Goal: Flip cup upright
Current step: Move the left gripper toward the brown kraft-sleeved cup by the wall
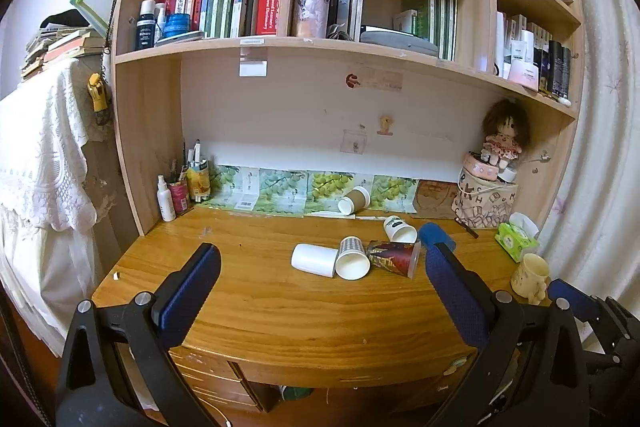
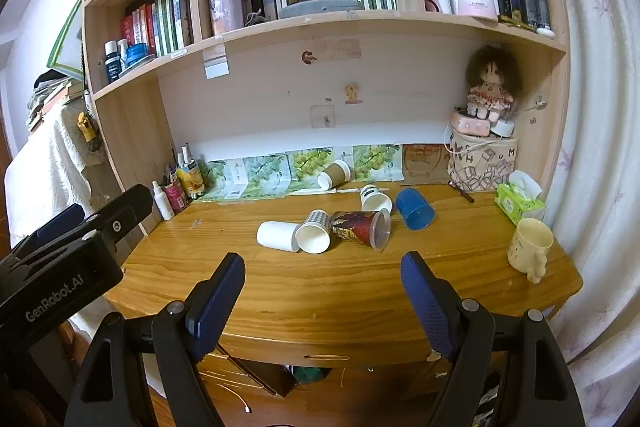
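Observation:
Several cups lie on their sides on the wooden desk: a plain white cup, a checked paper cup, a red-patterned clear cup, a white cup with a dark logo, a blue cup, partly hidden behind my finger in the left wrist view, and a brown paper cup at the back. My left gripper and right gripper are open, empty, and held before the desk's front edge.
A cream mug stands upright at the desk's right. A green tissue pack, a patterned box with a doll, and bottles and pens line the back. Bookshelves hang above.

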### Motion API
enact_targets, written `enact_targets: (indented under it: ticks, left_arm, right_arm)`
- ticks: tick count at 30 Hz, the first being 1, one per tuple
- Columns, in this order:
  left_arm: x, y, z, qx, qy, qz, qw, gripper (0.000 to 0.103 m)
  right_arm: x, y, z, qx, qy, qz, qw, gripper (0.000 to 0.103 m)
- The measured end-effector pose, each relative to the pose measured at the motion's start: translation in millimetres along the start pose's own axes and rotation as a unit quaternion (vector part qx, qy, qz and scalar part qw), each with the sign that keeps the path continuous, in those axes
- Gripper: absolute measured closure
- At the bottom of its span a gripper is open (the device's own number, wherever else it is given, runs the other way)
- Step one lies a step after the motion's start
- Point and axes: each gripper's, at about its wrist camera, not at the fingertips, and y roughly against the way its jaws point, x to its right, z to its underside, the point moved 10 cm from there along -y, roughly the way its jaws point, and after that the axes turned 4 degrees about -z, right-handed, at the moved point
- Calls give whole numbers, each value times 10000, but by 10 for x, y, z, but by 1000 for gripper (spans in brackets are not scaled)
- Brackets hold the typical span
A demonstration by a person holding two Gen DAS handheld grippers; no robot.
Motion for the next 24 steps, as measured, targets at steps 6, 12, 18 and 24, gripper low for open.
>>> enact_targets:
  ticks: [6,12,18,24]
  left_arm:
    - [-111,-69,56,-161,-81,183,9997,1]
    - [-171,-79,68,-222,-124,310,9992,1]
    - [-234,-142,121,-407,-128,310,9986,1]
    - [-318,-270,159,-619,92,299,9976,1]
  right_arm:
    - [-85,-40,80,-33,-177,91,9998,22]
    - [-110,-62,164,-115,-444,195,9988,22]
    - [-103,-118,195,-254,-680,193,9972,22]
    - [-115,-243,241,-462,-755,136,9960,22]
